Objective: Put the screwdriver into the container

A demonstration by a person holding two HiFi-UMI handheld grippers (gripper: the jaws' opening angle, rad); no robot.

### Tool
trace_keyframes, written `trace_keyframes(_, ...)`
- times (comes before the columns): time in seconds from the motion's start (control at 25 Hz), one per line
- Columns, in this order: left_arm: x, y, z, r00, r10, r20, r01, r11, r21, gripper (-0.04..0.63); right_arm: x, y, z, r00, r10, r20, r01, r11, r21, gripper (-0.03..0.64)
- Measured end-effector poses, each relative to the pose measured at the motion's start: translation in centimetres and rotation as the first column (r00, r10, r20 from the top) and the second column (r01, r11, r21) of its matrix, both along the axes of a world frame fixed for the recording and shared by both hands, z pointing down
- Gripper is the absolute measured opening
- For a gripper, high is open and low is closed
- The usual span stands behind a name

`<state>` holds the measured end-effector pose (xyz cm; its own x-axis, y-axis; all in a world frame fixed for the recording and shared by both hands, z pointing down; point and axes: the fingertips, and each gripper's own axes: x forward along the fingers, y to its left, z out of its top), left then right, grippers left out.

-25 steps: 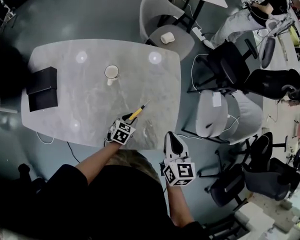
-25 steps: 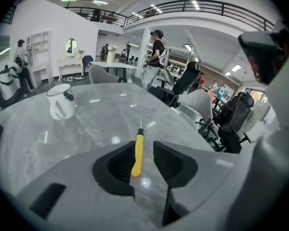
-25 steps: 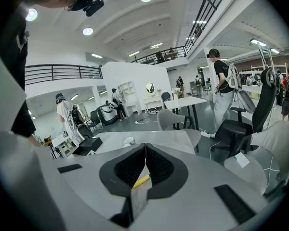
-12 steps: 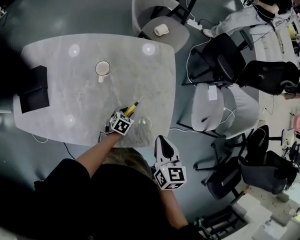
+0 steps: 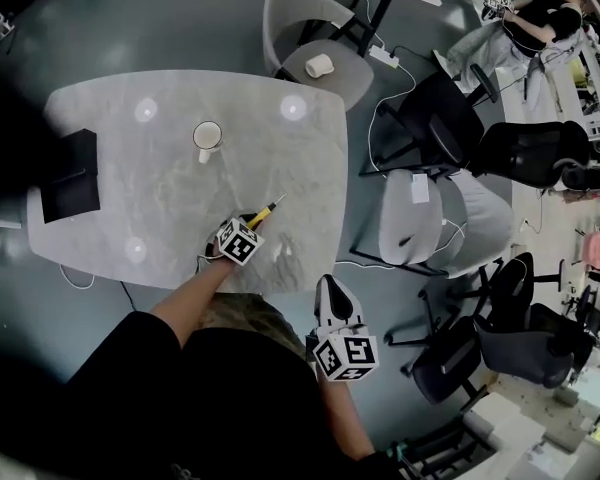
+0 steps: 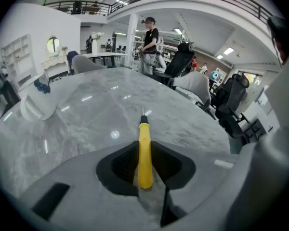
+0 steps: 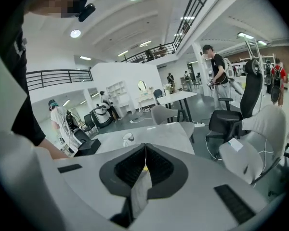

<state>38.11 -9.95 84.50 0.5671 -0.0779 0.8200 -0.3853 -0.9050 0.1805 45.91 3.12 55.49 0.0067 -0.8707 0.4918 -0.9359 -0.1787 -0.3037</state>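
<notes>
Head view, looking steeply down: a person stands at the near edge of a grey marble table (image 5: pixel 160 198) with a gripper in each hand. The left gripper (image 5: pixel 250 224) is low over the table near that edge. The right gripper (image 5: pixel 327 288) hangs off the table beside the person's body, well apart from everything on it. A white mug (image 5: pixel 208 136), judged to be the container, stands upright toward the far side, well apart from the left gripper, with bare table between them. The screwdriver (image 5: pixel 264 211) has a yellow handle and a thin metal tip pointing away from the person, toward the table's right edge. In the left gripper view the jaws are closing on it, with a dark pad tight against each side of the handle and the tip sticking out ahead. In the right gripper view the jaws are pressed together with nothing between them. The task looks barely begun. The pickup is only now being secured, and the screwdriver is nowhere near the mug. Lifting, carrying across and lowering it in all remain.
</notes>
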Motion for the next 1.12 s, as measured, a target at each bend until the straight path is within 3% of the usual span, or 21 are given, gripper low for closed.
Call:
trace_keyframes(0.12, -0.3, -0.5, -1.9, 1.000, 0.019, -0.020, -0.018, 0.999, 0.048, 0.087, 0.8, 0.4, -0.9, 1.000, 0.010, -0.017, -0.009, 0.999, 0.034, 0.012)
trace_keyframes(0.52, -6.4, 0.0, -7.3, 0.992, -0.102, -0.073, 0.111, 0.984, 0.138, 0.086, -2.0, 1.0, -1.8, 0.996, -0.081, -0.030, 0.085, 0.987, 0.137, 0.012)
trace_keyframes(0.96, -17.0, 0.0, -13.2, 0.964, -0.251, -0.091, 0.266, 0.930, 0.253, 0.083, -7.7, -0.1, -2.4, 0.976, -0.218, -0.017, 0.217, 0.960, 0.177, 0.012)
trace_keyframes(1.12, -20.2, -1.1, -15.2, 0.942, -0.306, -0.134, 0.332, 0.902, 0.275, 0.083, -9.9, -1.2, -3.0, 0.966, -0.257, -0.028, 0.258, 0.949, 0.179, 0.012)
